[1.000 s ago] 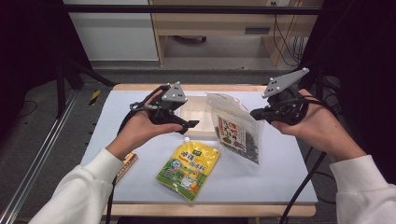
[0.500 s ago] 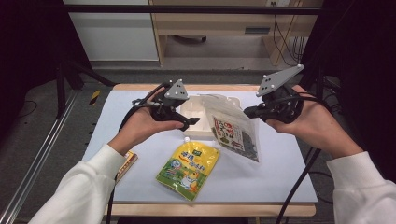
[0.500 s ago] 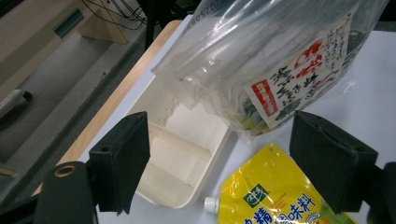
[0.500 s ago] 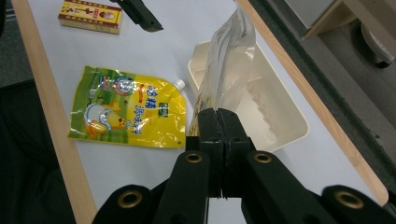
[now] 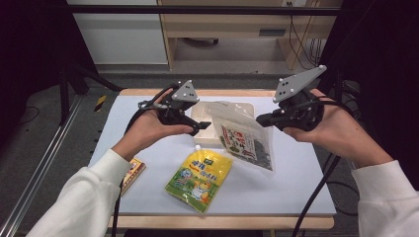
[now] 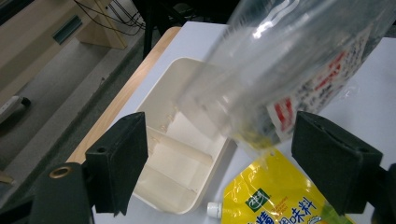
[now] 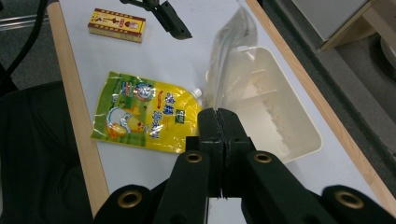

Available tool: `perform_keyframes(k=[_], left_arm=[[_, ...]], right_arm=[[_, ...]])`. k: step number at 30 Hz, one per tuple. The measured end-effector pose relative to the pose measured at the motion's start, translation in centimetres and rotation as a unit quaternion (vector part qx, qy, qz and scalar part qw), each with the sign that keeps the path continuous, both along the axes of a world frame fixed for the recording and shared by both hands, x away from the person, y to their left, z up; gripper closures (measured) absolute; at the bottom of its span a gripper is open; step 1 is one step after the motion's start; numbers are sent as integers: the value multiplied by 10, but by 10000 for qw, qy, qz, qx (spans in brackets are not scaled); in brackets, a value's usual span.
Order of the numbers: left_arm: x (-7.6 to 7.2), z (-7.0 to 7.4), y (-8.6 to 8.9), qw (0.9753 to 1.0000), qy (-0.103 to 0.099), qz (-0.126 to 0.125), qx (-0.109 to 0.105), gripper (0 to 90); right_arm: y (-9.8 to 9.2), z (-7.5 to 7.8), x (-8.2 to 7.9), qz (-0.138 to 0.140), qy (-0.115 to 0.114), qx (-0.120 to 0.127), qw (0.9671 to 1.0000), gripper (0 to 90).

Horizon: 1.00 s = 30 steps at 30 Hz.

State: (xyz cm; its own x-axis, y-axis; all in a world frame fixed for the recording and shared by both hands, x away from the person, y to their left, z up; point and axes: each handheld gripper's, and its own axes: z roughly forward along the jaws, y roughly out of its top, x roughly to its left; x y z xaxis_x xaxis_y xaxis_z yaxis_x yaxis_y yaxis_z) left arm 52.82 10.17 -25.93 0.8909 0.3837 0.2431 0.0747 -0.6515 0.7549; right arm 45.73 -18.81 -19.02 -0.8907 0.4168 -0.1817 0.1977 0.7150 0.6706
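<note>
A clear snack bag with a red and dark label hangs tilted above the table, its upper part over a white divided tray. My right gripper is shut on the bag's right edge; in the right gripper view the jaws are pressed together, and the bag rises edge-on beyond them. My left gripper is held open beside the tray's left end. In its own view its jaws stand wide apart, with the bag and tray beyond them.
A yellow spouted drink pouch lies flat in front of the tray. A small yellow and red box sits near the table's left front edge. The table has a wooden rim; floor and a shelf lie beyond.
Both hands have risen slightly. The bag has swung in the right gripper, so more of the white tray shows behind it.
</note>
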Motion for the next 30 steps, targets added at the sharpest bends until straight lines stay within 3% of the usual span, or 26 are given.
perform_keyframes(k=[6,9,13,17,22,28,30], left_arm=[[2,-5,-8,9997,37,-209,114,178],[2,-9,-11,9992,2,-249,303,178],[3,-10,-12,9991,56,-299,286,178],[1,-12,-14,9983,145,-383,424,193],[-2,-16,-16,9967,157,-484,636,297],[-2,-21,-14,9968,232,-464,611,417],[-5,-24,-16,9952,211,-564,776,474]], right_arm=[[7,-13,6,56,107,-23,9999,898],[10,-16,8,107,142,-28,9998,898],[17,-19,10,148,138,-103,9997,897],[20,-20,10,137,124,-116,9998,897],[21,-22,12,50,116,-152,9998,897],[20,-24,14,11,113,-143,9998,895],[19,-25,14,-10,127,-175,9998,894]])
